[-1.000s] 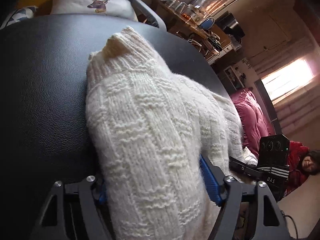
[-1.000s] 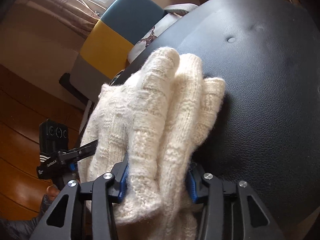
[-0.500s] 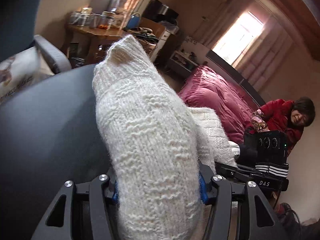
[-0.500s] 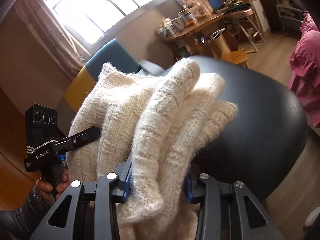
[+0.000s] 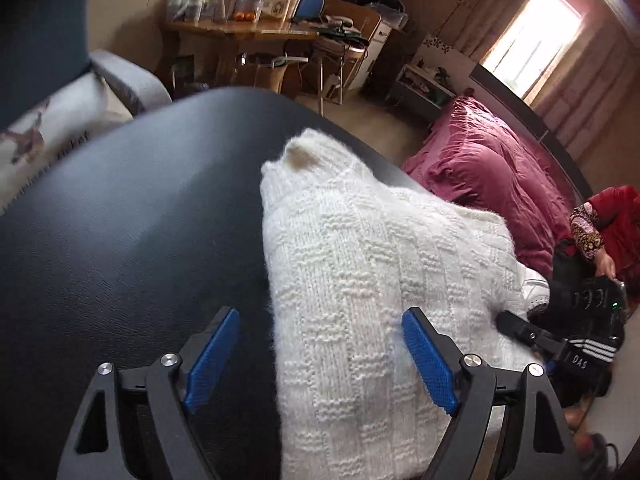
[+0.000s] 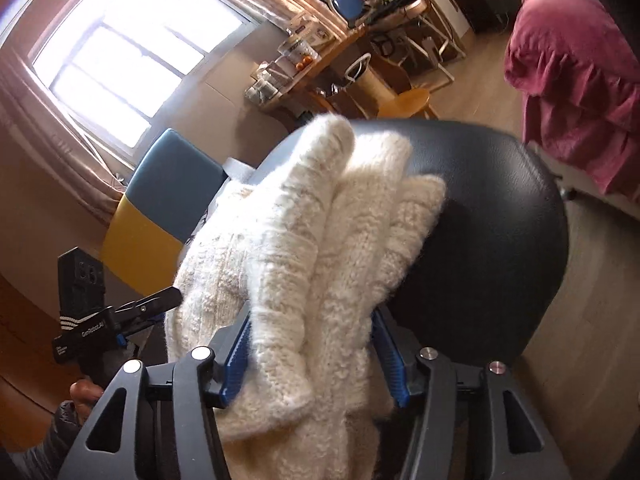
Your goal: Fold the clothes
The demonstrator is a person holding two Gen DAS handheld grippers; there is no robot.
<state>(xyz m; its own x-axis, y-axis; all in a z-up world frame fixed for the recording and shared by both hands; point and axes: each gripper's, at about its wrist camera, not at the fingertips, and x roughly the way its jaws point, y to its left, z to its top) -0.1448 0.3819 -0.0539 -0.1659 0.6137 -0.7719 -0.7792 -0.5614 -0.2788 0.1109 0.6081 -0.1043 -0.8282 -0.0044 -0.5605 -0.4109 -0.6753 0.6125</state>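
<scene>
**Left fingers let go of folded knit on black counter**

The left gripper, clamped on the cream sweater a second ago, now stands wide, its blue fingers apart from the wool on either side. The right gripper holds the sweater's stacked folds at the edge nearest it. The bundle rests on the black padded counter, near the counter's edge toward the pink bed; the fold looks close to set down.
</scene>
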